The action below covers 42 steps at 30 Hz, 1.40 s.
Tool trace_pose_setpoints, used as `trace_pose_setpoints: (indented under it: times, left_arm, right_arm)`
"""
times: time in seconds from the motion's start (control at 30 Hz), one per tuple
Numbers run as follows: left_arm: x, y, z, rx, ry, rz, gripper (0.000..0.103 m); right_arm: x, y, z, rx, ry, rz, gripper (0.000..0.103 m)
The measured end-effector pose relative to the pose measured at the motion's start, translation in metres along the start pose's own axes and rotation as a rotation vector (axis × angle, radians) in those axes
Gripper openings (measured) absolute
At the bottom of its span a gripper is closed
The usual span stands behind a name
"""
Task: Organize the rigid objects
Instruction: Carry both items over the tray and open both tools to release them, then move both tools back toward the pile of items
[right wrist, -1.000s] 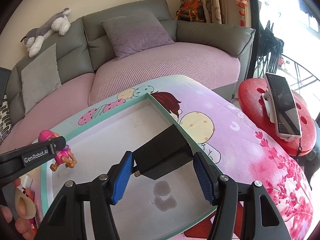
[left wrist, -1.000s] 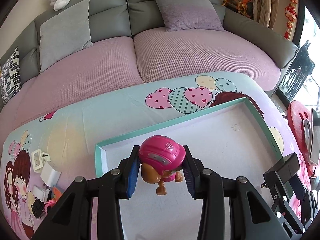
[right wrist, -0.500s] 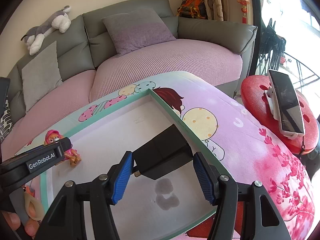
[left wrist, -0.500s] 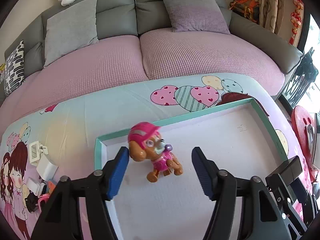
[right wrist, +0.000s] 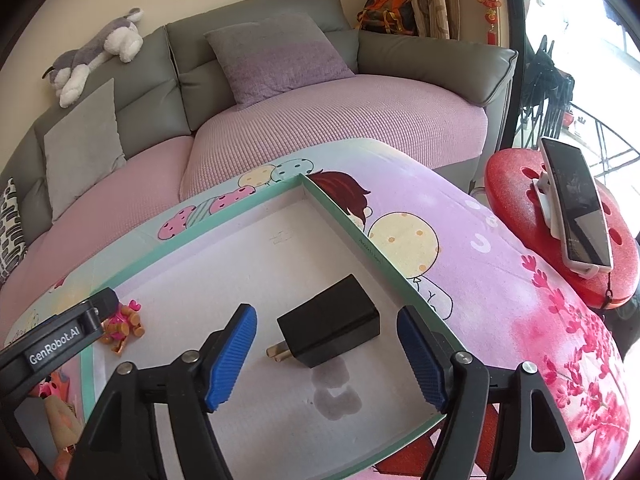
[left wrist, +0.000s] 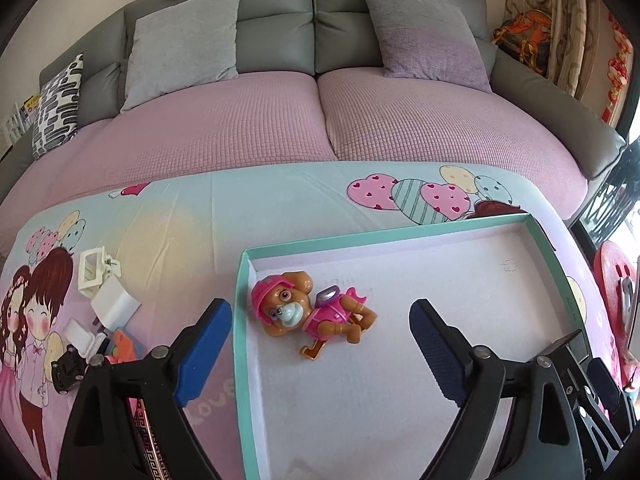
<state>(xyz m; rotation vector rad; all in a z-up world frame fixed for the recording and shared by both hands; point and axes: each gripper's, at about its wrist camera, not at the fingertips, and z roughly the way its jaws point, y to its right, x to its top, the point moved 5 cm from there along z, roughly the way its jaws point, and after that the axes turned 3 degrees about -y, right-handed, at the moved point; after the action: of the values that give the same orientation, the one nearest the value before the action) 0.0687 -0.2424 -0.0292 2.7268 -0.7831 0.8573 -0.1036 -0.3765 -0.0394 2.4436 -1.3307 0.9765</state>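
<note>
A toy dog (left wrist: 312, 314) with a pink helmet lies on its side inside the teal-rimmed box (left wrist: 239, 320), near the box's left wall. My left gripper (left wrist: 320, 346) is open over it, its jaws still opening, and the blue pads (left wrist: 204, 344) stand well clear of the toy. In the right wrist view a black charger plug (right wrist: 330, 330) rests on the floor of the box (right wrist: 352, 226). My right gripper (right wrist: 326, 358) straddles the plug with its jaws opening, and neither pad touches it. The toy dog (right wrist: 122, 324) shows at the left behind a left gripper finger (right wrist: 100, 308).
Small items lie on the printed cloth left of the box: a white clip (left wrist: 94, 270), a white charger (left wrist: 114, 304) and a small black object (left wrist: 68, 368). A sofa (left wrist: 280, 120) runs behind the table. A phone (right wrist: 576, 204) stands on a red stool (right wrist: 516, 184) at the right.
The left gripper opened and let go of the toy dog, which now lies in the box. The right gripper opened too, and the black charger plug settled onto the box floor.
</note>
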Motion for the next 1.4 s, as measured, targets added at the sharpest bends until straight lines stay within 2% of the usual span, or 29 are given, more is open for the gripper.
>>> trace_pose_setpoints:
  times: [0.1, 0.2, 0.33, 0.4, 0.43, 0.8, 0.93, 1.1, 1.4]
  left_arm:
    - [-0.005, -0.012, -0.002, 0.015, 0.007, -0.037, 0.091]
    - [-0.009, -0.023, -0.004, 0.030, 0.016, -0.063, 0.091]
    - [-0.016, -0.035, -0.005, 0.040, 0.028, -0.090, 0.091]
    - [-0.018, -0.040, -0.005, 0.039, 0.036, -0.101, 0.097]
    - [-0.019, -0.042, -0.005, 0.039, 0.039, -0.108, 0.103]
    - [-0.020, -0.066, -0.022, 0.047, 0.127, -0.169, 0.103]
    - [-0.017, -0.078, -0.034, 0.082, 0.169, -0.166, 0.103]
    - [-0.017, -0.100, -0.047, 0.191, 0.198, -0.145, 0.103]
    - [-0.033, -0.126, -0.070, 0.196, 0.212, -0.150, 0.103]
  right_arm:
    - [-0.001, -0.001, 0.000, 0.007, 0.001, -0.001, 0.097]
    - [0.000, -0.003, -0.001, 0.014, 0.005, -0.009, 0.103]
    - [-0.002, -0.007, 0.000, 0.013, -0.005, -0.027, 0.103]
    - [-0.003, -0.008, 0.001, 0.008, -0.009, -0.034, 0.103]
    - [-0.003, -0.008, 0.001, 0.007, -0.009, -0.036, 0.103]
    - [-0.003, -0.014, -0.001, 0.002, -0.001, -0.060, 0.103]
    - [-0.003, -0.019, -0.004, 0.014, 0.005, -0.073, 0.103]
    - [-0.001, -0.034, -0.013, 0.060, 0.037, -0.111, 0.103]
    - [-0.003, -0.064, -0.031, 0.253, 0.043, -0.103, 0.103]
